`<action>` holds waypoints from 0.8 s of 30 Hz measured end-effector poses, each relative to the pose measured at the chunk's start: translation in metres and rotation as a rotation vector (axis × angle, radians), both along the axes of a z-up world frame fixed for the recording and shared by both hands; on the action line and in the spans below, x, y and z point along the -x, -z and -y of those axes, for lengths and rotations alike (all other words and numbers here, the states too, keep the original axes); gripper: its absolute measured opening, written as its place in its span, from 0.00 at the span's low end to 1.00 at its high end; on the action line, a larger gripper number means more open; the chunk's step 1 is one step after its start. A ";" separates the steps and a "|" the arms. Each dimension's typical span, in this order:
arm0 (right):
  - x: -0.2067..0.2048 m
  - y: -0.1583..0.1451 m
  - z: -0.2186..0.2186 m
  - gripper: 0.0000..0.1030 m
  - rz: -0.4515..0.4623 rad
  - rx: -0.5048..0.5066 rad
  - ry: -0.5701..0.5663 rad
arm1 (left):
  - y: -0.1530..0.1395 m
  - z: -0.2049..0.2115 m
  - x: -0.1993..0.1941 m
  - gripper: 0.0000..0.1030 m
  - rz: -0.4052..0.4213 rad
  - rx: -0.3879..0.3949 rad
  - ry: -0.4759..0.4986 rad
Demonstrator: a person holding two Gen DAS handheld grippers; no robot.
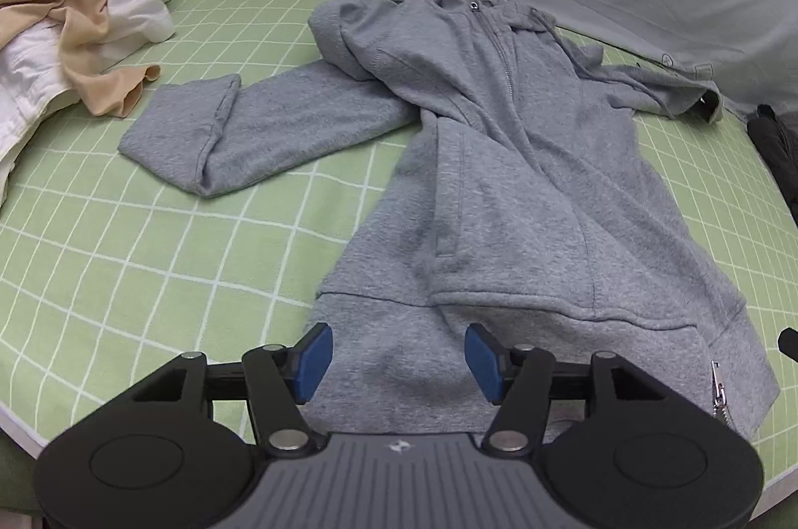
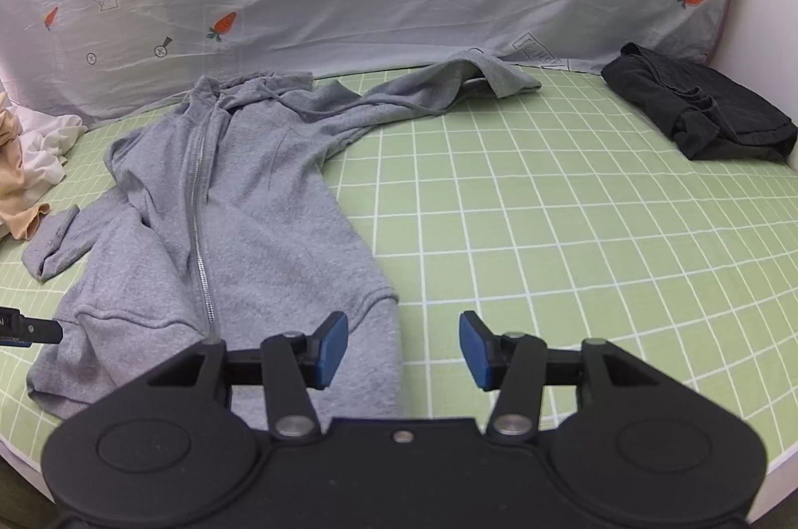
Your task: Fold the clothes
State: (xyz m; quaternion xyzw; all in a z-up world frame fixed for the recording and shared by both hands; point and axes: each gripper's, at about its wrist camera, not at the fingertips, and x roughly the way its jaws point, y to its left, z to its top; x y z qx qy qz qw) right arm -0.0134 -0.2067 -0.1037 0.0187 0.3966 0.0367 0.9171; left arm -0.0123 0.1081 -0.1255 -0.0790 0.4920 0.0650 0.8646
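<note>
Both tongs released over the hoodie hem, nothing gripped.

My left gripper [image 1: 398,362] hangs jaws apart above the bottom band of the grey zip hoodie [image 1: 498,180], which lies front-up on the green checked sheet [image 2: 548,230]; my right gripper [image 2: 404,349] gapes at the hem's other corner. Judgement: I should flatten the outflung sleeve [image 1: 259,135] first, then pinch the band only, both layers.

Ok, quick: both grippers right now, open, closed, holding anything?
Left gripper: open, empty, over the grey hoodie hem.
Right gripper: open, empty, at the hoodie's hem corner.
</note>
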 end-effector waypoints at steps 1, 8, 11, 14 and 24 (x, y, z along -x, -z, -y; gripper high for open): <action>-0.002 0.005 0.001 0.51 -0.015 0.002 0.006 | 0.004 0.005 -0.005 0.59 -0.008 -0.034 0.016; -0.021 0.034 0.001 0.61 -0.108 -0.055 0.009 | 0.018 -0.005 -0.021 0.68 -0.035 -0.061 0.028; -0.031 0.041 -0.001 0.62 -0.132 -0.087 0.008 | 0.023 -0.008 -0.025 0.68 -0.048 -0.022 0.018; -0.040 0.047 -0.005 0.61 -0.152 -0.117 0.003 | 0.025 -0.009 -0.027 0.63 -0.046 -0.005 0.021; -0.024 0.027 -0.015 0.05 -0.081 -0.099 -0.074 | -0.001 -0.046 0.006 0.09 -0.019 0.083 -0.223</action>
